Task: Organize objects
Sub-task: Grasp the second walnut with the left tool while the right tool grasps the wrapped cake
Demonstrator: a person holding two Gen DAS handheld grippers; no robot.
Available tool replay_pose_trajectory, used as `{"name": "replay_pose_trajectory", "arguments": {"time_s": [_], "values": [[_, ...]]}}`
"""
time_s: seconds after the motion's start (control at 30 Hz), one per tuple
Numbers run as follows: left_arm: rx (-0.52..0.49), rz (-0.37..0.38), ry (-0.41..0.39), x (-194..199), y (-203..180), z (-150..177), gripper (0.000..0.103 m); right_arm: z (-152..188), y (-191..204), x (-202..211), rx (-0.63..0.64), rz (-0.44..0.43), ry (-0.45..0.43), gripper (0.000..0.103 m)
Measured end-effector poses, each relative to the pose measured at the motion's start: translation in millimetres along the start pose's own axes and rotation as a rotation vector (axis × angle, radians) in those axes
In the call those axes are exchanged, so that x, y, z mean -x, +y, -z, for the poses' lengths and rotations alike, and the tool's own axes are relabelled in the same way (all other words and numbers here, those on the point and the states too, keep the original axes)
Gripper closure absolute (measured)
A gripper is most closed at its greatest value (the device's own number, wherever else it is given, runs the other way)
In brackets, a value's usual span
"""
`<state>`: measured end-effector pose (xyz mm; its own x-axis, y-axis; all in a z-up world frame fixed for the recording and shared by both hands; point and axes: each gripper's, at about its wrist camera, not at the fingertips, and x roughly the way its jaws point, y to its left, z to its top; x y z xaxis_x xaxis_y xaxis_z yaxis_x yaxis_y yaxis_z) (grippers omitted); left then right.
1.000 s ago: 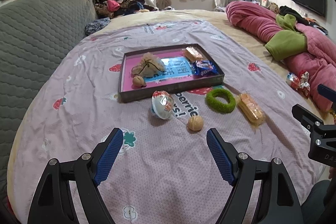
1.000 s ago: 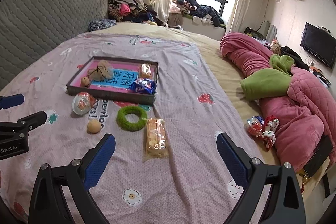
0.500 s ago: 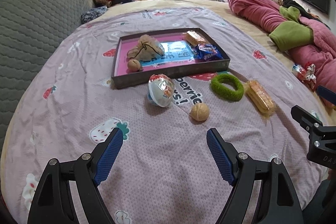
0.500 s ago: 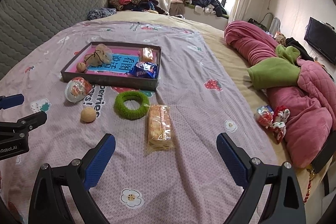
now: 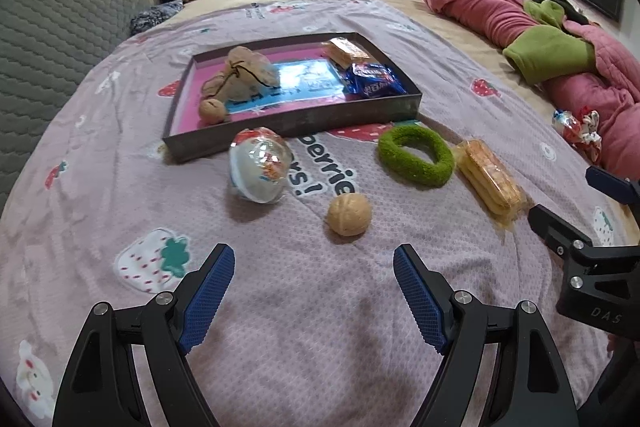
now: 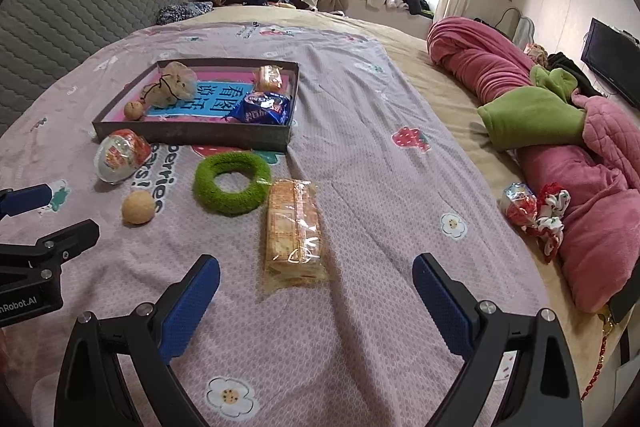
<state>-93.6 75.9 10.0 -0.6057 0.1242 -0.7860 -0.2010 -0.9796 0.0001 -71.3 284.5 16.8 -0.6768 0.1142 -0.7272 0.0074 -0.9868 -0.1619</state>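
1. The walnut (image 5: 349, 215) is seen loose on the strawberry-print bedspread (image 5: 280, 307), just ahead of the left tongs (image 5: 314, 277) and in front of the dark tray (image 5: 288, 125). A roll across the soft fabric is judged likely if it is nudged by one pad before the other closes.
2. The wrapped cracker pack (image 6: 294, 231) is shown lying lengthwise just ahead of the right tongs (image 6: 316, 287), beside the fuzzy green ring (image 6: 232, 183). Its slick film could slip from the pads, and the crackers could be crushed by a hard squeeze.
3. The clear toy capsule (image 5: 260, 171) is pictured resting just beside the tray's near wall; it could be knocked aside by a careless sweep.
4. Inside the tray, a second walnut (image 5: 212, 111), a drawstring pouch (image 5: 240, 75), a blue snack packet (image 5: 374, 81) and another cracker pack (image 5: 344, 51) are already held.
5. Both tongs are held low over the bedspread, pointed toward the tray, side by side, spread wide and gripping nothing.
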Motion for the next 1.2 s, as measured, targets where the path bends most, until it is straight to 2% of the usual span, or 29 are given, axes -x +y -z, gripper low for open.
{"name": "replay_pose_trajectory", "arguments": {"time_s": [0.37,0.7,1.0,1.03,1.2], "values": [[0.003,0.016,0.027,-32.0,-16.3,-7.9,0.020,-0.7,-10.1,-30.6,-0.021,-0.016,0.030,0.006],[0.018,0.005,0.049,-53.8,-16.0,-13.3,0.020,-7.3,-14.1,-54.6,-0.040,-0.039,0.045,0.006],[0.062,0.037,0.057,-70.0,-12.3,-17.4,0.020,-6.9,-11.5,-80.4,-0.050,-0.048,0.074,0.006],[0.062,0.039,0.056,-71.0,-12.9,-17.8,0.020,-6.6,-11.5,-81.9,-0.051,-0.056,0.077,0.007],[0.080,0.045,0.054,-73.5,-11.9,-19.1,0.021,-6.8,-9.9,-82.8,-0.058,-0.110,0.072,0.035]]}}
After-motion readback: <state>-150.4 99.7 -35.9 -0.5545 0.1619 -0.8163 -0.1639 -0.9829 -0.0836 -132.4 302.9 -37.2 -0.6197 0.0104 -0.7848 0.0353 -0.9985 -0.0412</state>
